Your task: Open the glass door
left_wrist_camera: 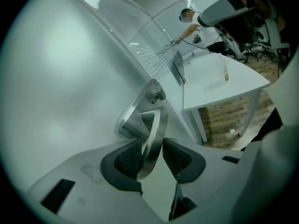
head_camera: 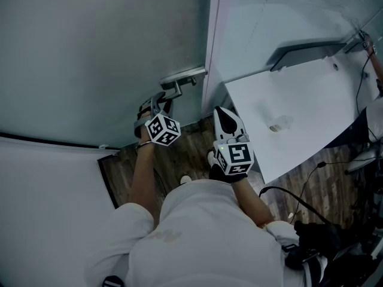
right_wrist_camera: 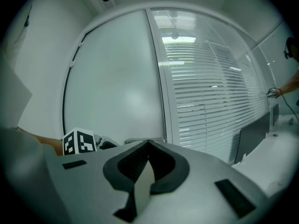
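The frosted glass door (head_camera: 90, 52) fills the left of the head view, with a silver lever handle (head_camera: 183, 76) at its right edge. My left gripper (head_camera: 166, 97) reaches up to that handle. In the left gripper view the metal lever (left_wrist_camera: 154, 129) runs down between the two black pads (left_wrist_camera: 128, 157), and the gripper (left_wrist_camera: 153, 155) is shut on it. My right gripper (head_camera: 222, 113) hangs beside the door frame, away from the handle. It is shut (right_wrist_camera: 148, 146) with nothing in it and faces the door (right_wrist_camera: 117, 78).
A glass partition with blinds (right_wrist_camera: 210, 87) stands right of the door. A white table (head_camera: 299, 106) sits close behind it, with a small bottle (left_wrist_camera: 226, 71) on it. Dark cables (head_camera: 299, 190) lie on the wood floor at right. Another person (left_wrist_camera: 191, 17) stands far off.
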`<state>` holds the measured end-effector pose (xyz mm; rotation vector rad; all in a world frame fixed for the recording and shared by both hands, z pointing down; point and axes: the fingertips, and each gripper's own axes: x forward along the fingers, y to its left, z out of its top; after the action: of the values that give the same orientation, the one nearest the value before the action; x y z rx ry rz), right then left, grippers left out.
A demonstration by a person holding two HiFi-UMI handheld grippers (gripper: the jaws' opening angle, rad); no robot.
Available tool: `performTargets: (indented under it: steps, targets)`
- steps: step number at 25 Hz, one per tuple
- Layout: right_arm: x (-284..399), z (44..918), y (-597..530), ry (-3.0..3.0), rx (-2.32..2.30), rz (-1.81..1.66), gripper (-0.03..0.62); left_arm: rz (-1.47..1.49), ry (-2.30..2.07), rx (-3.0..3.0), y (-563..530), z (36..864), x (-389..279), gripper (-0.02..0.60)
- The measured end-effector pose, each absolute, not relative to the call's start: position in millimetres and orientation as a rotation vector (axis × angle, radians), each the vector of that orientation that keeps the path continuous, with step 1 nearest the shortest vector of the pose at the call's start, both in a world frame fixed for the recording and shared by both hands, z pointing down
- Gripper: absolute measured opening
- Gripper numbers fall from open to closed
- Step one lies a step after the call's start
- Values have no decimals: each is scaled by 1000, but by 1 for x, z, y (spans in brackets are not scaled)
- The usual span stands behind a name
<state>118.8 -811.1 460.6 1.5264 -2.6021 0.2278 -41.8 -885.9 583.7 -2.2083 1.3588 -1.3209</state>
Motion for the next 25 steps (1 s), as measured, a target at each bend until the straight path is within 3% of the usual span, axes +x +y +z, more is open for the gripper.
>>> performTargets:
  steps: [25]
  targets:
    - [90, 447, -643, -2442, 1856, 164, 2, -1248, 1227, -2172, -804, 583, -49, 137]
